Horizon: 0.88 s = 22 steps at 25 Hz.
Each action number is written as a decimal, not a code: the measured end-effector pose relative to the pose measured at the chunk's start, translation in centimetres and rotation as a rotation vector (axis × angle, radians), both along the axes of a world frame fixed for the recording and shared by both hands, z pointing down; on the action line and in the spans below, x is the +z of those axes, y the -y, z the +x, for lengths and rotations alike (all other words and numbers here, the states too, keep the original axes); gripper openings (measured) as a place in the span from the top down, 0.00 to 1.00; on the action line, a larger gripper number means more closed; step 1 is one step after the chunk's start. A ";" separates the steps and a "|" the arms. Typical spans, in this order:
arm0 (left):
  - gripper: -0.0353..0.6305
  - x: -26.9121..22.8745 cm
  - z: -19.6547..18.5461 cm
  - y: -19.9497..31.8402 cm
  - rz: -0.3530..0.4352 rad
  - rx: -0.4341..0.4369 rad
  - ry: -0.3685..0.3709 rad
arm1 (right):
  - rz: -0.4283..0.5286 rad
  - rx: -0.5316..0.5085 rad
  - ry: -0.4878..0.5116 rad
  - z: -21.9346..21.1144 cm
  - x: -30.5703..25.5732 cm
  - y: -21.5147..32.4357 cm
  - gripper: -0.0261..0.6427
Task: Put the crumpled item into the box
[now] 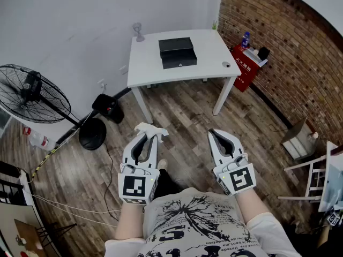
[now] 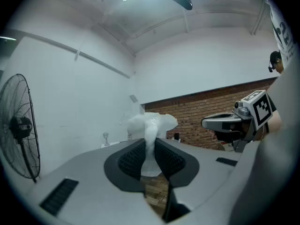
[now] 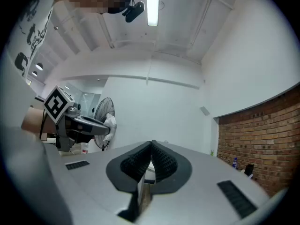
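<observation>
A crumpled white tissue (image 1: pixel 150 129) sticks out of the tip of my left gripper (image 1: pixel 146 138), which is shut on it. In the left gripper view the tissue (image 2: pixel 151 130) is pinched between the black ribbed pads (image 2: pixel 133 159) and bulges above them. My right gripper (image 1: pixel 217 135) is held beside it, shut with nothing in it; its pads (image 3: pixel 161 162) meet at the tip. A black box (image 1: pixel 177 52) sits on the white table (image 1: pixel 214 50) ahead, well beyond both grippers, which hover over the wood floor.
A standing fan (image 1: pixel 33 94) is at the left, with a dark bag (image 1: pixel 107 107) near its base. A red case (image 1: pixel 244 64) leans by the brick wall (image 1: pixel 289 58) at the right. A small glass (image 1: pixel 138 31) stands on the table's far left corner.
</observation>
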<state>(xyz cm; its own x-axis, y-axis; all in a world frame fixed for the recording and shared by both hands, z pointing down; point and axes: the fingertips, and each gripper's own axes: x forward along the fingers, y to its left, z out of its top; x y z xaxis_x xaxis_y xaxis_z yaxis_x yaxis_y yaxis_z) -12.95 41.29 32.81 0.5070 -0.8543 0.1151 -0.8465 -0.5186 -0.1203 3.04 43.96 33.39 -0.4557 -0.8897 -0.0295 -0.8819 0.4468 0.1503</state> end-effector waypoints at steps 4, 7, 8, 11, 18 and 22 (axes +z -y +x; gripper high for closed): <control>0.84 -0.1 0.0 -0.2 0.008 0.011 0.001 | -0.005 -0.001 0.002 -0.2 -0.1 -0.1 0.94; 0.84 0.1 0.4 -0.4 0.007 0.020 0.005 | -0.010 -0.004 0.007 0.1 0.0 -0.2 0.94; 0.84 0.2 0.6 -0.5 0.005 0.023 0.007 | -0.012 -0.005 0.009 0.2 0.1 -0.3 0.94; 0.84 0.5 1.3 -0.9 -0.004 0.041 0.018 | -0.011 0.006 0.023 0.8 0.0 -0.3 0.94; 0.84 1.3 1.7 0.7 -0.021 0.054 0.030 | -0.007 0.031 0.048 1.5 0.3 1.7 0.94; 0.84 1.9 1.6 4.3 -0.036 0.061 0.052 | -0.025 0.055 0.049 1.7 0.9 5.5 0.94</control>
<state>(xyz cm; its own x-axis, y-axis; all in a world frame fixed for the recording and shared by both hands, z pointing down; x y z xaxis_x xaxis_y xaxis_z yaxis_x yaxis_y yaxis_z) -11.32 36.95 34.72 0.5504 -0.8168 0.1729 -0.8064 -0.5737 -0.1433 4.72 38.45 34.33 -0.4048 -0.9140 -0.0280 -0.9112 0.4007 0.0954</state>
